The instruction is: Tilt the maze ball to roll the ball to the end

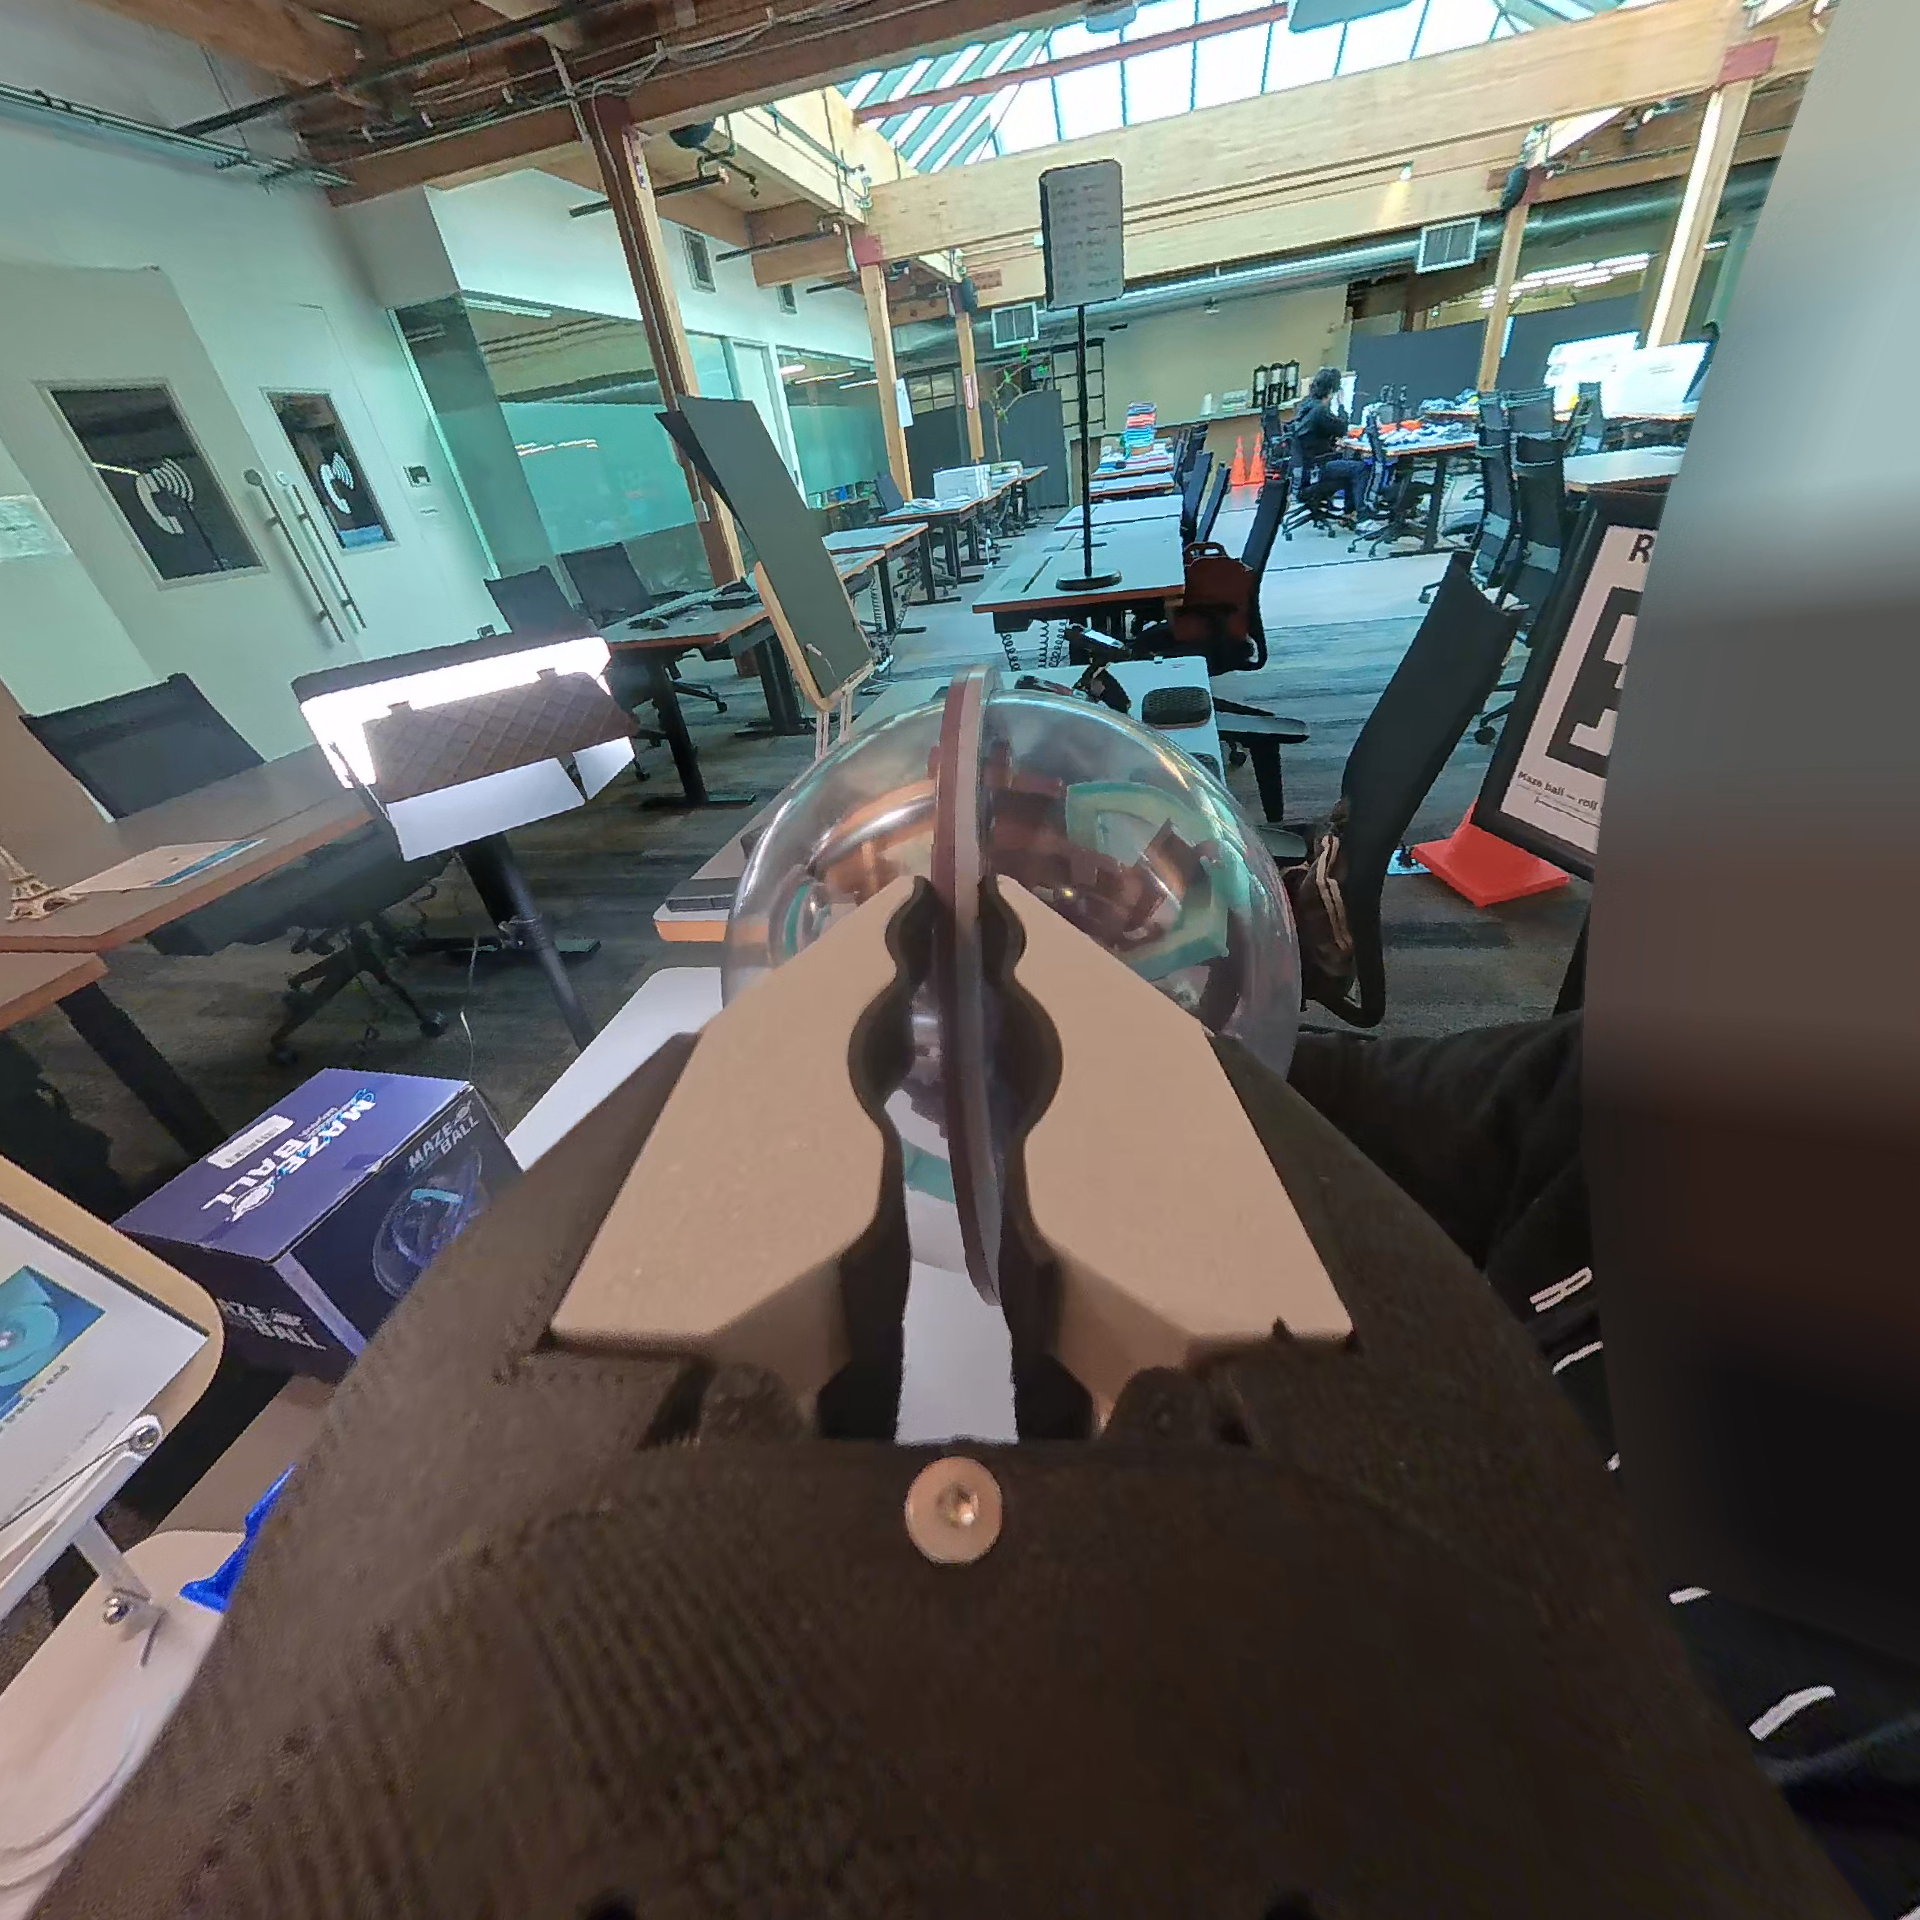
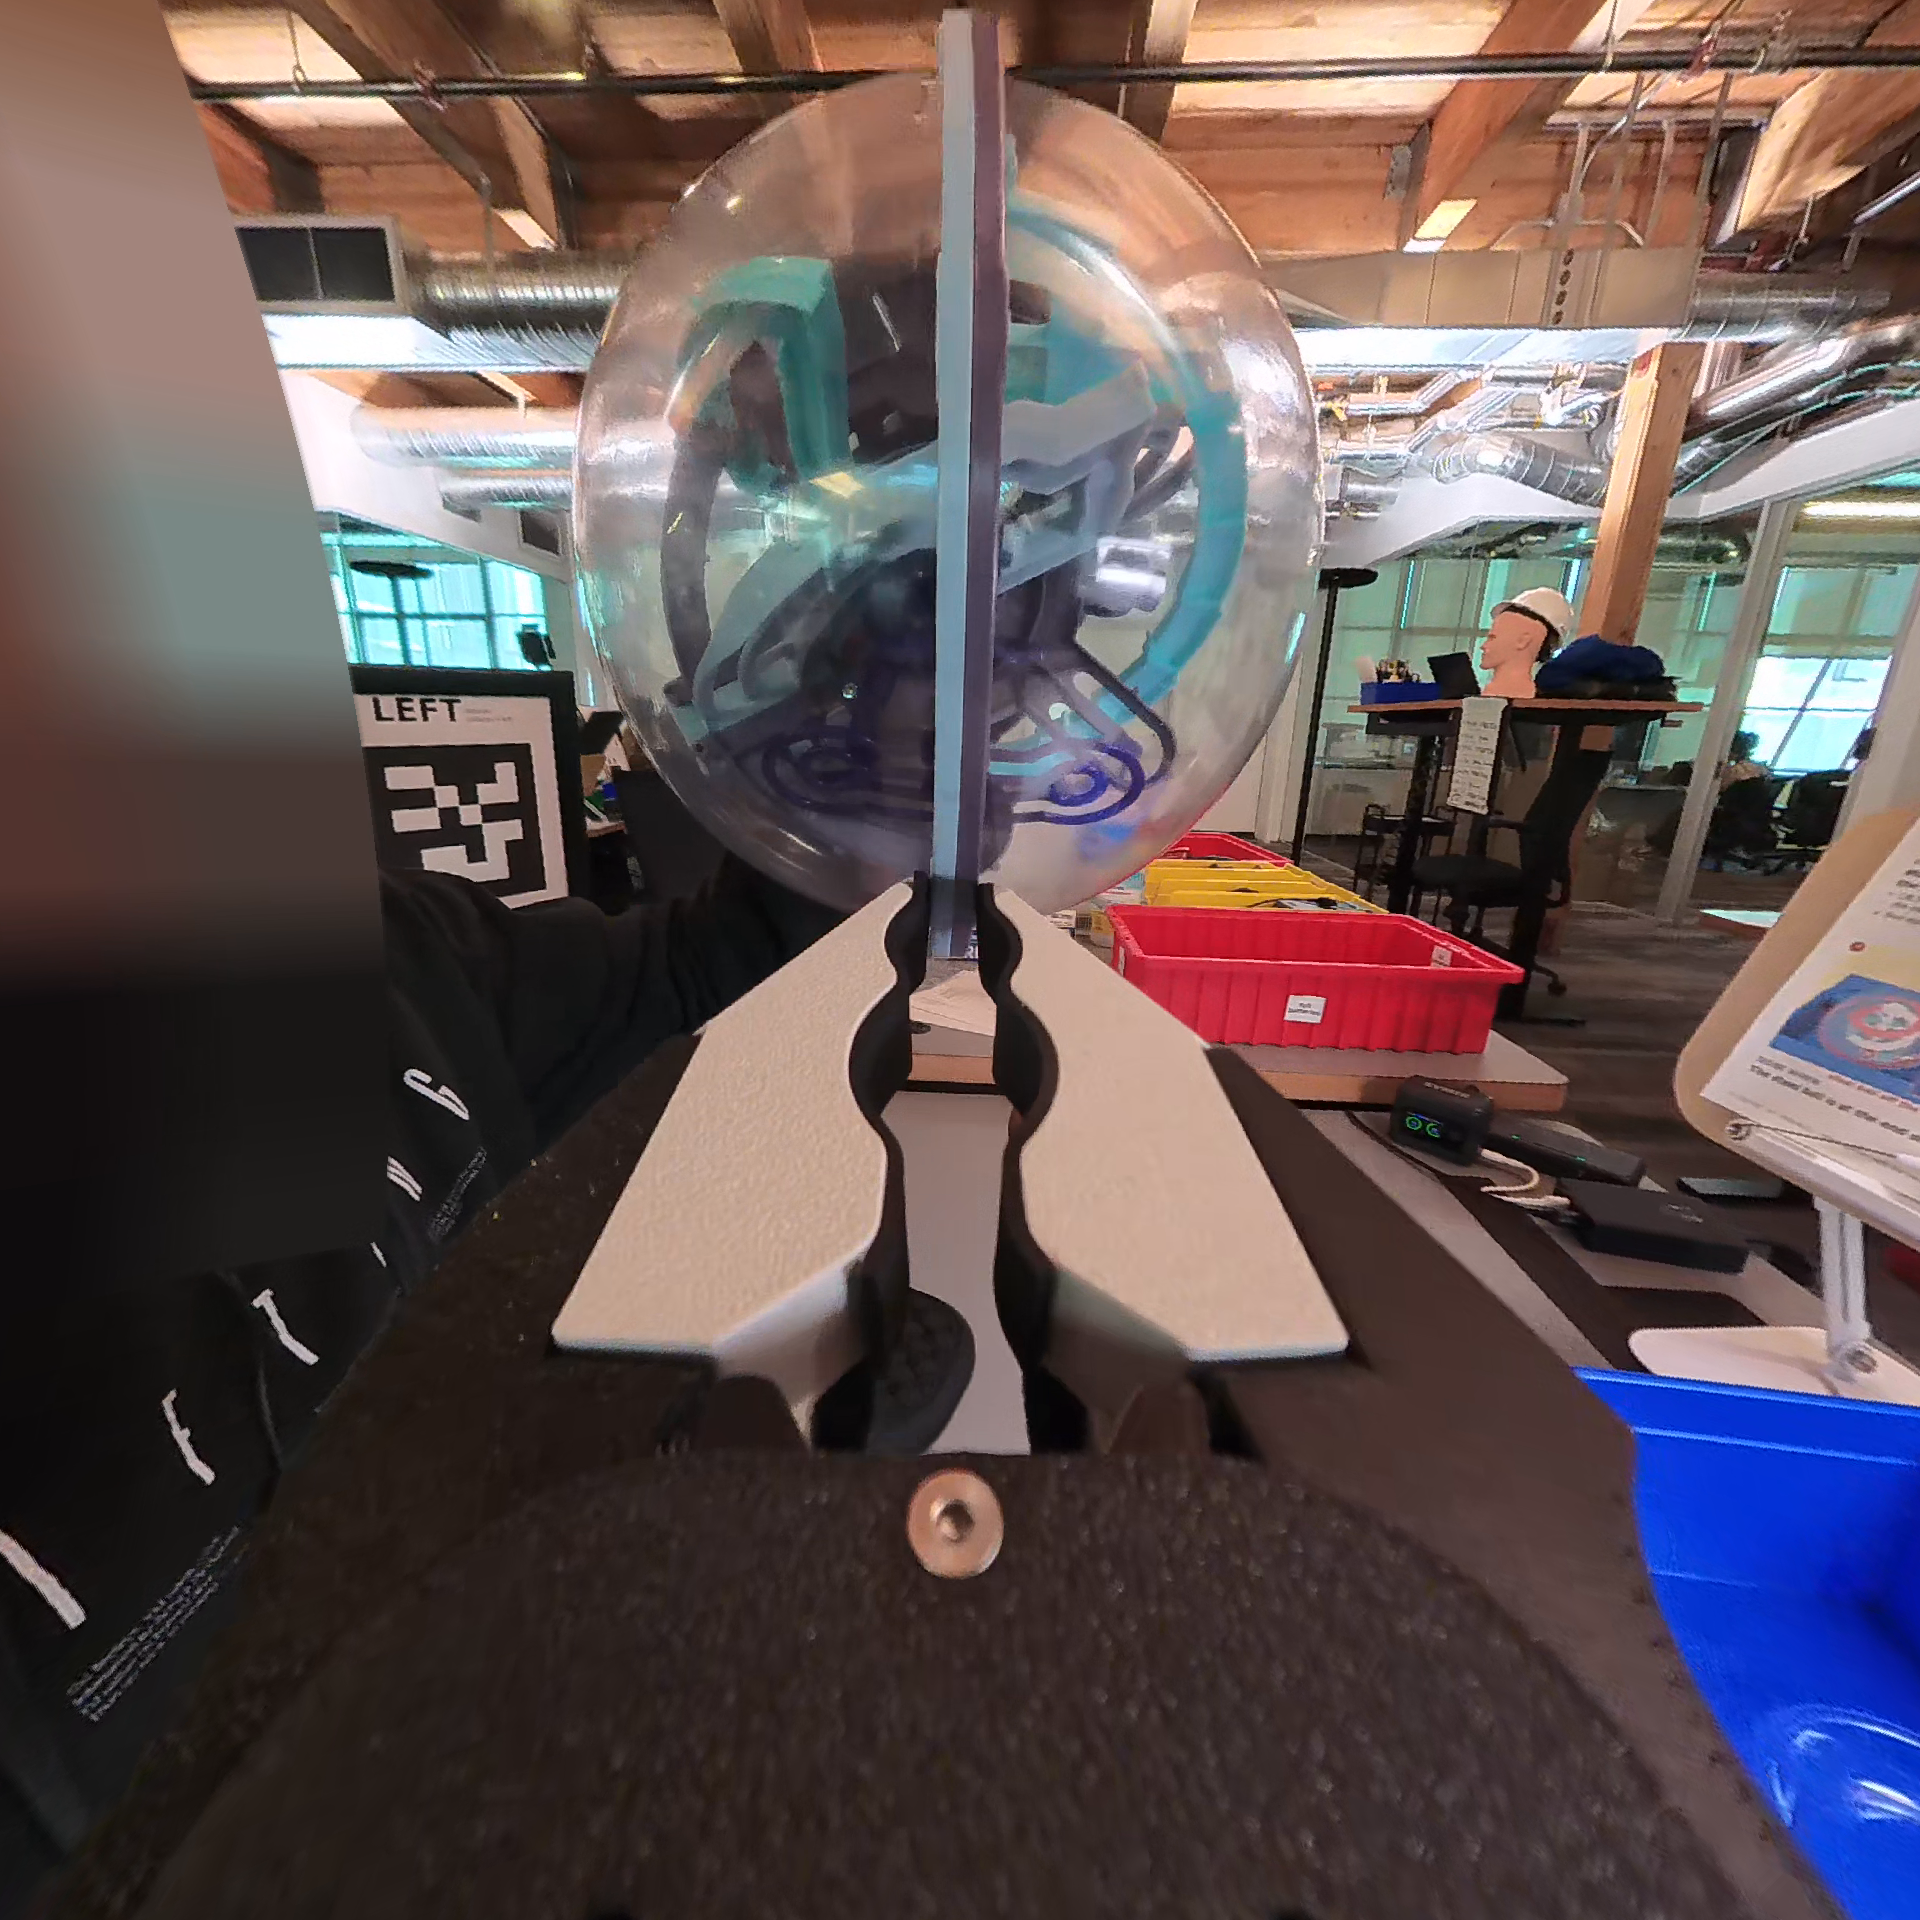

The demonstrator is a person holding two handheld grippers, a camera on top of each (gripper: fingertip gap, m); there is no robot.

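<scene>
A: Start on the left. What has the left gripper got?

B: Its grey fingers are closed on the thin flat rim that rings the clear plastic sphere with teal and brown tracks inside, the maze ball. The rim runs deep down the gap between the fingers. The ball is held up in the air, above the white table, with the dark blue cardboard box lower left.

A: And the right gripper?

B: Also clamped on that rim, but only at the very fingertips, at the rim's bottom edge. The ball stands above it, rim upright.

A: So the risk?

B: I'd judge the right hold is shallow. A sharp tilt could let the smooth rim slide off those tips, leaving the ball swinging on the left grip alone, or dropping toward the table and the red plastic bin beyond.

A: And the little ball inside?

B: A small silvery speck sits low in the tracks, but I cannot tell for sure it is the ball. Too fast a tilt would likely tip it off its track.
</scene>
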